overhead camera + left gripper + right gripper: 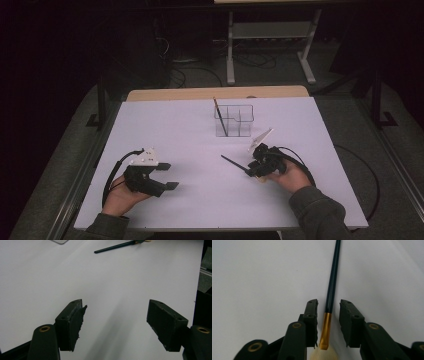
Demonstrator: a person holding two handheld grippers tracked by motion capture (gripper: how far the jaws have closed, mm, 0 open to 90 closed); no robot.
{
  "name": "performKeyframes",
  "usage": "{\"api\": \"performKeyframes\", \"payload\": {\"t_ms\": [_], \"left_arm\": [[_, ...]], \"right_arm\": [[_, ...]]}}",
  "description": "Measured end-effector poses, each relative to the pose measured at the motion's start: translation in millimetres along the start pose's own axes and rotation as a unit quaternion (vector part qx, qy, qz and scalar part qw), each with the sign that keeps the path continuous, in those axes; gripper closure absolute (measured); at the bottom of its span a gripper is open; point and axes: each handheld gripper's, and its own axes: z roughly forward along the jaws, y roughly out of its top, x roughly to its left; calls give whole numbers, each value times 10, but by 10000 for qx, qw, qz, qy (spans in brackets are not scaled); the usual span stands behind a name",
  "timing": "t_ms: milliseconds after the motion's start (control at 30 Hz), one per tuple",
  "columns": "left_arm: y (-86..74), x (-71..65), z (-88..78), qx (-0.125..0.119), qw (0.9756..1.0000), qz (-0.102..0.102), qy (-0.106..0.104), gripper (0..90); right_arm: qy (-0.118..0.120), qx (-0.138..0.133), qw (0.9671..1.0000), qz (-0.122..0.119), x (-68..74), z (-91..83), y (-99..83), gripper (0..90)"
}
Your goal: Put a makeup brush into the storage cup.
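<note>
Our right gripper [328,315] straddles a dark-handled, gold-ferruled brush [333,282], jaws unclenched; left gripper [116,322] gapes empty; a clear plastic divided organiser [234,120] stands beyond, nothing between.

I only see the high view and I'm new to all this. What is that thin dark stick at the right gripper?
Observer: A paintbrush. The right gripper view shows a gold ferrule and pale bristles at its near end.
Operator: Is it gripped already?
Observer: Not yet. It sits between the jaws of the right gripper, with a gap visible beside one pad.
Operator: And the left gripper?
Observer: The left gripper is wide open with nothing between its jaws. In its own view, one pad has a frayed edge.
</note>
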Motion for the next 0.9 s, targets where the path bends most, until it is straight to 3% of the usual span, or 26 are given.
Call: {"api": "performKeyframes", "payload": {"t_ms": [233,900], "left_arm": [[2,1,-4,4,10000,-13,0,290],[5,-7,4,-4,10000,-39,18,291]], "right_arm": [[-17,71,10000,-46,4,23,5,719],[-343,201,9984,-390,82,45,30,812]]}}
